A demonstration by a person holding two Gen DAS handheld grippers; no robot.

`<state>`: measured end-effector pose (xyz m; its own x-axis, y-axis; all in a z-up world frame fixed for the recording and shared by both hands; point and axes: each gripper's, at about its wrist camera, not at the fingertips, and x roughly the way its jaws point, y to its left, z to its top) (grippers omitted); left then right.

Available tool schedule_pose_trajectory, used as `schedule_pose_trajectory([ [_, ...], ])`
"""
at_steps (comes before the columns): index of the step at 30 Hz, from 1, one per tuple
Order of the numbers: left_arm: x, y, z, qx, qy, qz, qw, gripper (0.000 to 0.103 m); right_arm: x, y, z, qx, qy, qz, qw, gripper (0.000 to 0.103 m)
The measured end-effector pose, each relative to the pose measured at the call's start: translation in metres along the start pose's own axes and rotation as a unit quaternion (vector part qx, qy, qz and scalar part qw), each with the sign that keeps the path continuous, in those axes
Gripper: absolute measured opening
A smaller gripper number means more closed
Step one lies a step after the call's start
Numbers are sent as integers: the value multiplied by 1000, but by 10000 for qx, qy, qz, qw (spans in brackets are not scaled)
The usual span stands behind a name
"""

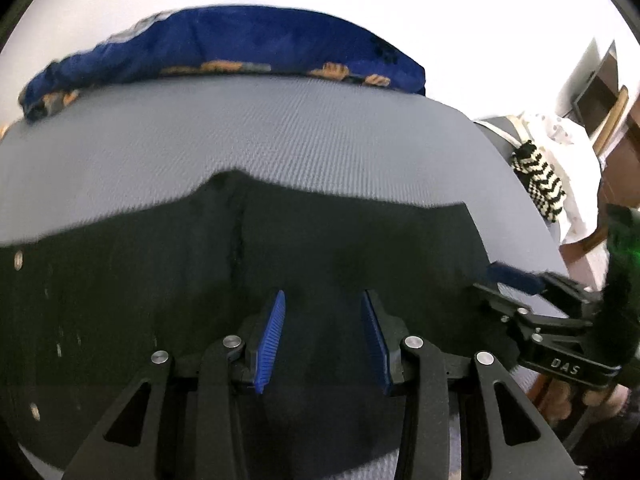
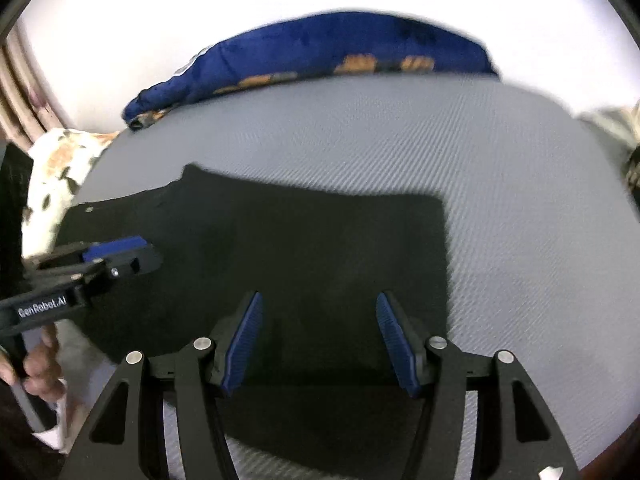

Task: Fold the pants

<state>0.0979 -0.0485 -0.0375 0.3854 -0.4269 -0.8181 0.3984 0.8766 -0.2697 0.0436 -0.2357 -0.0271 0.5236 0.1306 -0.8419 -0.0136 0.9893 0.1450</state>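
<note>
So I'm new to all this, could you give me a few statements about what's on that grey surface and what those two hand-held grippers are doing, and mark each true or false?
1. The black pants lie flat on the grey mat. True.
2. The left hand-held gripper is clamped on the pants. False: its jaws stand apart over the cloth, nothing pinched between them.
3. A blue blanket with orange print lies beyond the mat's far edge. True.
4. The right hand-held gripper holds a folded towel. False: its jaws are open and hold nothing.
5. The pants are red. False: they are black.
</note>
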Motion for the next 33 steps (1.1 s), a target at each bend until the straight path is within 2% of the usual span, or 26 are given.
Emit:
schedule_pose_trajectory([
  [3,14,-1,10,71,23,36,10000,41,6,-5,11,-115,-16,-138,9998,56],
  [5,29,2,17,67,195,-6,9998,41,13,-10,16,-103,31,-158,9998,56],
  [8,45,8,23,-50,368,-71,9993,41,33,-17,23,-86,242,-221,9994,52],
  [11,53,15,29,-190,335,-136,9992,41,47,-23,26,73,405,-169,9990,50],
  [15,56,11,31,-102,329,-1,9994,41,50,-21,26,-24,396,-230,9989,50],
  [19,56,2,26,211,273,226,9991,41,48,-20,25,-18,451,-243,9987,50],
  [22,53,-3,22,362,278,372,9983,48,45,-19,21,45,487,-238,9985,50],
  [24,48,-6,18,403,313,451,9977,65,42,-15,19,45,529,-255,9983,50],
  [27,37,-6,12,447,273,552,9971,66,39,-7,12,-70,633,-286,9976,51],
  [33,2,3,2,467,130,989,9939,67,29,17,-3,-416,776,-416,9952,52],
])
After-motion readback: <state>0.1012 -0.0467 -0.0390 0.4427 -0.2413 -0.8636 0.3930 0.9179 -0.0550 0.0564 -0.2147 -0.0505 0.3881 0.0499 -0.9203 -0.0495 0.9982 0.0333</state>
